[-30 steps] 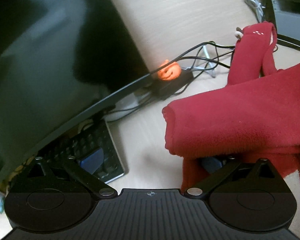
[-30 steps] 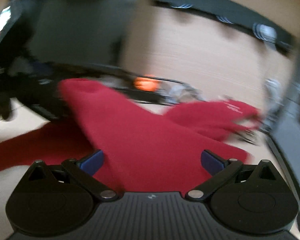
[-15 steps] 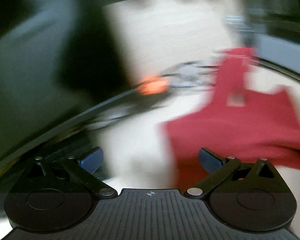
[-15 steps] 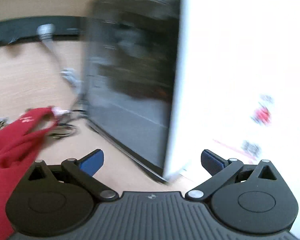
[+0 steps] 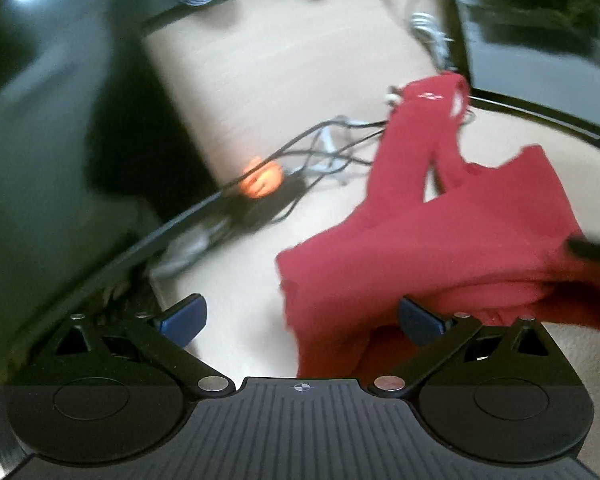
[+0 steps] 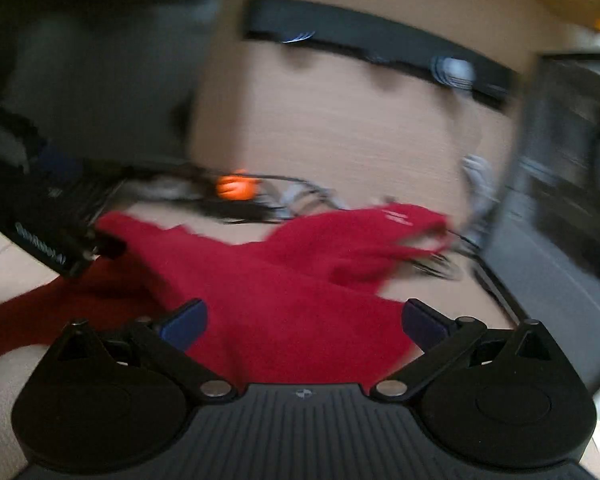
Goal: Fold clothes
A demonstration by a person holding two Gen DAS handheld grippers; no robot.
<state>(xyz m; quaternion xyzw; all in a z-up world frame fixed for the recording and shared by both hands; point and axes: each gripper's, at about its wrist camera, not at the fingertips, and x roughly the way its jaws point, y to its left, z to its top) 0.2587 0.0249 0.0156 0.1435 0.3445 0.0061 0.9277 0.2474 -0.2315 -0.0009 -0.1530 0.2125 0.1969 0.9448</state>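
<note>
On the pale counter (image 5: 332, 60), a big dark monitor (image 5: 48, 152) fills the far left of the left wrist view. Right of it lies the red garment (image 5: 440, 248), bunched, one narrow part reaching far toward a dark case (image 6: 572, 184); both views are blurred. Left gripper (image 5: 302, 316) points level across the counter, fingers (image 5: 184, 314) spread wide and holding nothing, the cloth's near edge touching or just before the right one. Right gripper (image 6: 304, 318) hangs low over the garment (image 6: 292, 288), fingers (image 6: 186, 318) released too. Cables (image 5: 324, 148) and a small orange thing (image 5: 262, 180) sit beyond the cloth.
</note>
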